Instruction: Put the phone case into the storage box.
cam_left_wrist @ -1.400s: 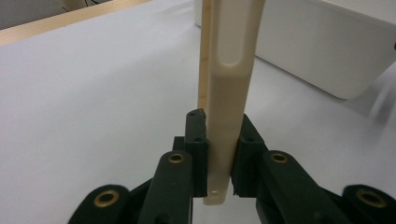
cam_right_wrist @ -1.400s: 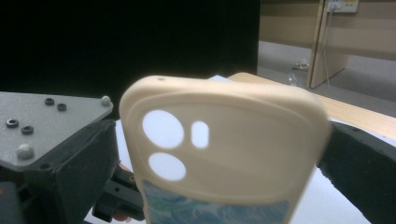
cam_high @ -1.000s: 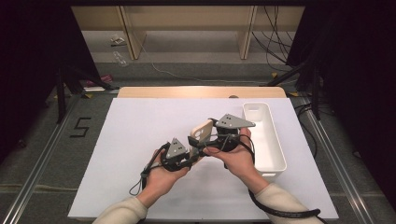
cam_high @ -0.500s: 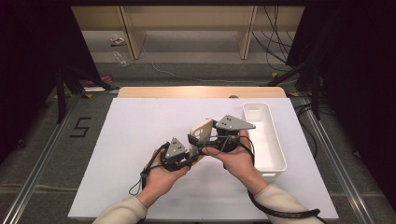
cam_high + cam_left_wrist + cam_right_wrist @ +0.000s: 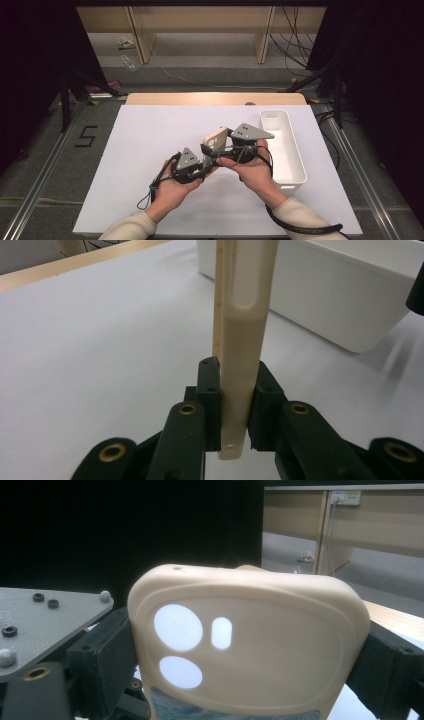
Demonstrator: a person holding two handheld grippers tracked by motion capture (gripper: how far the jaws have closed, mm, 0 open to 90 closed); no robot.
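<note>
White table top (image 5: 150, 130) on grey floor (image 5: 45, 165); wooden shelving (image 5: 200, 25) behind, black curtains (image 5: 30, 60) both sides, cables (image 5: 292, 45) at right.

Smooth matt cream rubbery phone case (image 5: 250, 645); glossy white plastic rectangular bin (image 5: 283, 150) on a matt white tabletop (image 5: 150, 135) with a wooden far edge.

The case (image 5: 243, 360) stands on edge between the left gripper (image 5: 235, 405)'s jaws, which press on its lower end from both sides. In the right gripper view the case (image 5: 250, 645) spans the gap between that gripper's jaws, one at each side edge. The bin (image 5: 345, 285) lies beyond the left jaws, to their right, on the table (image 5: 90, 340).
</note>
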